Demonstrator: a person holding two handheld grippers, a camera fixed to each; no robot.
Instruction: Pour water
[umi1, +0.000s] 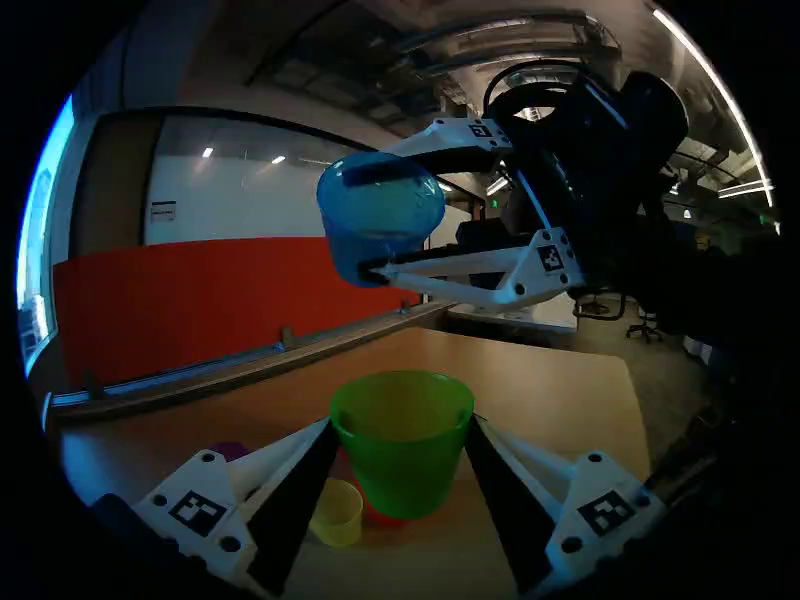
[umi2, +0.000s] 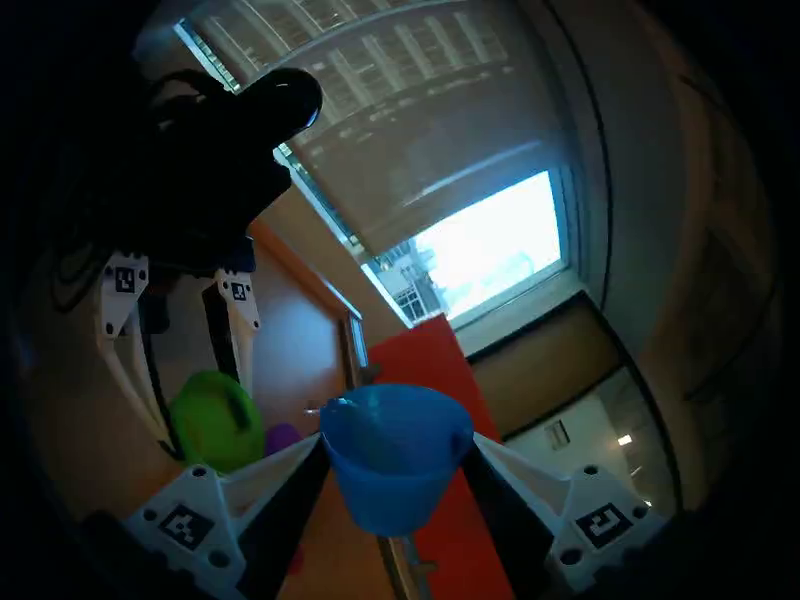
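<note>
Pour poised, spill risked
The right gripper (umi2: 397, 455) is pinched on the tilted blue cup (umi1: 380, 212), held above the green cup (umi1: 403, 470) pinched by the left gripper (umi1: 400, 445); water may be thrown past its rim onto the table (umi1: 560, 390).

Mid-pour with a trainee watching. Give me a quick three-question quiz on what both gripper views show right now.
1. True or false: the green cup sits upright between the fingers of the left gripper.
2. Multiple choice: the blue cup in the right gripper is A) lying on the table, B) raised and tipped, higher than the green cup, C) stacked inside the green cup.
3. Fill in: in the left gripper view, the small cup just left of the green cup is ____ in colour.

Key: 1 true; 2 B; 3 yellow.
</note>
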